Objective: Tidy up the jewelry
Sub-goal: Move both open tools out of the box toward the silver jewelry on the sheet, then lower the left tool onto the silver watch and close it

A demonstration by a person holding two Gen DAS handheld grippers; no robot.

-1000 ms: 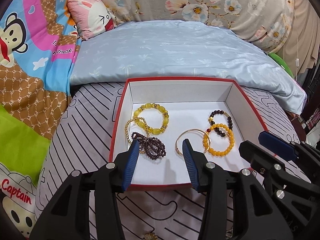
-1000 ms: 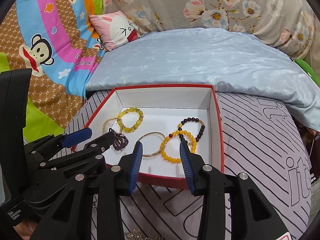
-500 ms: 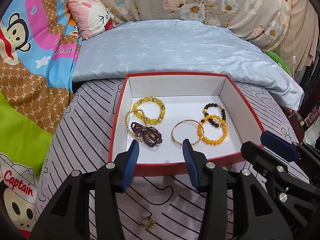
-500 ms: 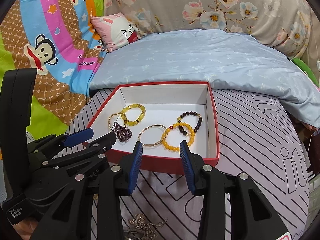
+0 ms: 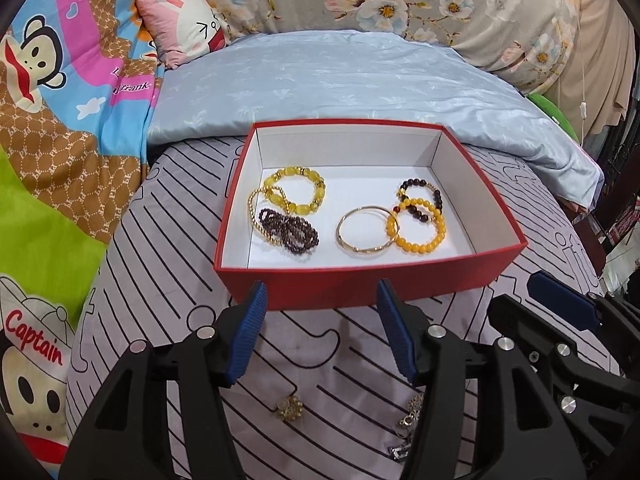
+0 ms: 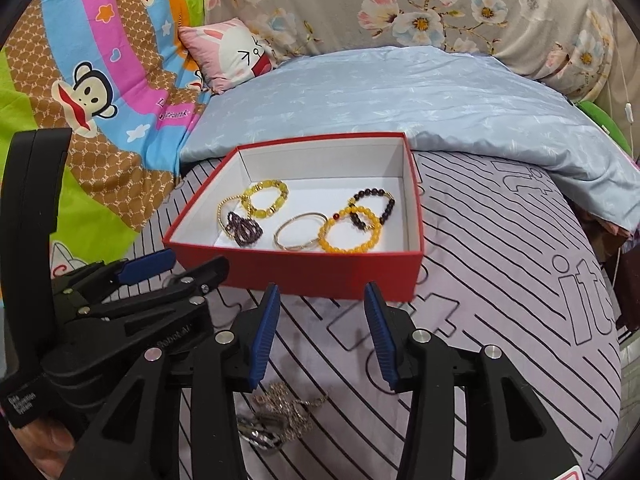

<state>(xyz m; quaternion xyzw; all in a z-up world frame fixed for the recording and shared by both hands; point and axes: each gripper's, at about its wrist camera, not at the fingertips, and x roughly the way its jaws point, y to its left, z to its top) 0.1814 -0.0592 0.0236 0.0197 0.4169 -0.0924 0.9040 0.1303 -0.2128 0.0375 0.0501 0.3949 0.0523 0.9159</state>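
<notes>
Both tongs have pulled back from the red box [image 5: 360, 292], left tongs [image 5: 320, 332] and right tongs [image 6: 320, 336] released and empty. Bracelets [image 5: 416, 224] lie inside it; loose chain jewelry [image 6: 280, 412] on the bed beneath the right tongs likely comes next.

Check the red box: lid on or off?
Off. The red box is open-topped; its white interior and the bracelets, including the gold bangle, show plainly. No lid is visible.
</notes>
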